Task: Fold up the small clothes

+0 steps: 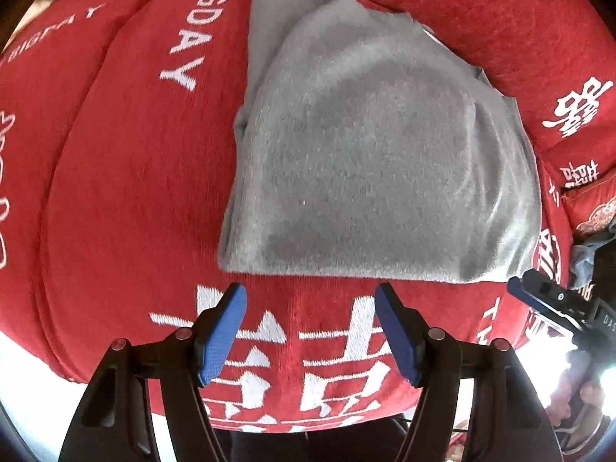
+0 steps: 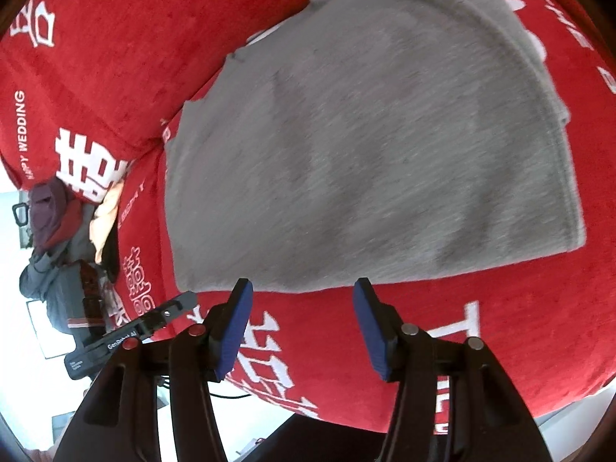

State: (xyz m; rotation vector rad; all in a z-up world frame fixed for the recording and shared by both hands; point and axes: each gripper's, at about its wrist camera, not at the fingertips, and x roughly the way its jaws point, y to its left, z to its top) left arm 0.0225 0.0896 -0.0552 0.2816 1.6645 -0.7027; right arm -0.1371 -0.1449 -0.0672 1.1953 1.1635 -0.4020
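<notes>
A grey knit garment (image 1: pixel 369 154) lies folded into a flat rectangle on a red cushion (image 1: pixel 134 192) with white lettering. My left gripper (image 1: pixel 310 300) is open and empty, just short of the garment's near folded edge. My right gripper (image 2: pixel 302 294) is open and empty, at the near edge of the same garment (image 2: pixel 365 146). The right gripper also shows at the right edge of the left wrist view (image 1: pixel 546 300). The left gripper shows at the lower left of the right wrist view (image 2: pixel 169 310).
Red backrest cushions (image 1: pixel 500 19) stand behind the garment. A pile of other clothes (image 2: pixel 57 223) lies at the seat's end, left in the right wrist view. The seat's front edge (image 2: pixel 539 404) runs under the grippers, with bright floor beyond.
</notes>
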